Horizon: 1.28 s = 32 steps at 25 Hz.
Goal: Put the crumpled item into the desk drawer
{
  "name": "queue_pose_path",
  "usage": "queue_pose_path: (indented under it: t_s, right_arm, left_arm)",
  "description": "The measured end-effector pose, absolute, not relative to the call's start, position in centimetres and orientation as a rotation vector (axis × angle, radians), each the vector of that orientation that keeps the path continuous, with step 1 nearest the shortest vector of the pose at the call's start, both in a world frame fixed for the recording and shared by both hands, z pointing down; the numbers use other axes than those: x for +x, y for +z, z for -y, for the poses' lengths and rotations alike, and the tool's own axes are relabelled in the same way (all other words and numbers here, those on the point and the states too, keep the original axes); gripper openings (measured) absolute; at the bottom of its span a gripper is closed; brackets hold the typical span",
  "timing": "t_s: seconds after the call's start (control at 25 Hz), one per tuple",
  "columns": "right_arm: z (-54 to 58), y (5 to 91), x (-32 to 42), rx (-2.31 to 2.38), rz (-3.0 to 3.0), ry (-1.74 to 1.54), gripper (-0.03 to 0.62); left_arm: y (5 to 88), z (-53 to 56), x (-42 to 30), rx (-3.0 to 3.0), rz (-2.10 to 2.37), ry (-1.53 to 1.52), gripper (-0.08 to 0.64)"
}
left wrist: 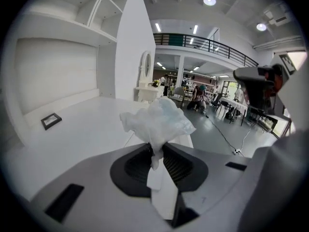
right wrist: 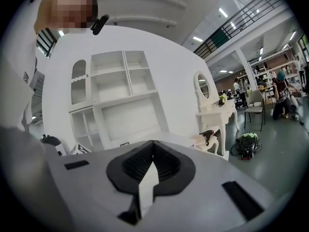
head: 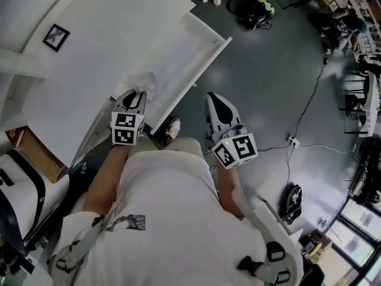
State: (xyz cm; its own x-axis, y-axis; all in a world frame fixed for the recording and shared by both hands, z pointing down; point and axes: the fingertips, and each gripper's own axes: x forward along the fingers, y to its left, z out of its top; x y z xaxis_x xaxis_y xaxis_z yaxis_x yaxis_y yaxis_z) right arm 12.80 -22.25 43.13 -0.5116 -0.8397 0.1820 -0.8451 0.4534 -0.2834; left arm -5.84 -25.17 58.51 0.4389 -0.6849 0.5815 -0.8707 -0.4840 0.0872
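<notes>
The crumpled white item (left wrist: 158, 120) is pinched between the jaws of my left gripper (left wrist: 157, 151) and puffs out above them. In the head view, the left gripper (head: 137, 95) holds this crumpled item (head: 146, 80) over the near end of the open white desk drawer (head: 189, 64), which sticks out from the white desk (head: 101, 46). My right gripper (head: 214, 103) hangs to the right of the drawer, over the floor. In its own view the right gripper (right wrist: 152, 153) is shut with nothing between its jaws.
A small black picture frame (head: 56, 37) lies on the desk top. A brown box (head: 37, 155) and a white chair (head: 21, 198) stand at the left. A person's shoe (head: 172, 128) is below the drawer. Cables and a power strip (head: 292, 140) cross the grey floor; a backpack (head: 255, 9) lies farther off.
</notes>
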Motion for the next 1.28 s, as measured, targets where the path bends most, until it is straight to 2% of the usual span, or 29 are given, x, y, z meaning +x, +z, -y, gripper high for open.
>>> queue_pose_path:
  t_s: [0.52, 1.28]
  right_arm:
    - [21.3, 48.2, 17.2, 1.542, 2.581, 0.623, 0.009]
    - [20.3, 51.8, 22.7, 1.704, 2.465, 0.707, 0.009]
  left_arm:
    - [69.3, 29.1, -3.8, 2.212, 1.282, 0.898, 0.075]
    - [76.2, 33.1, -3.0, 2.061, 1.227, 1.074, 0.075]
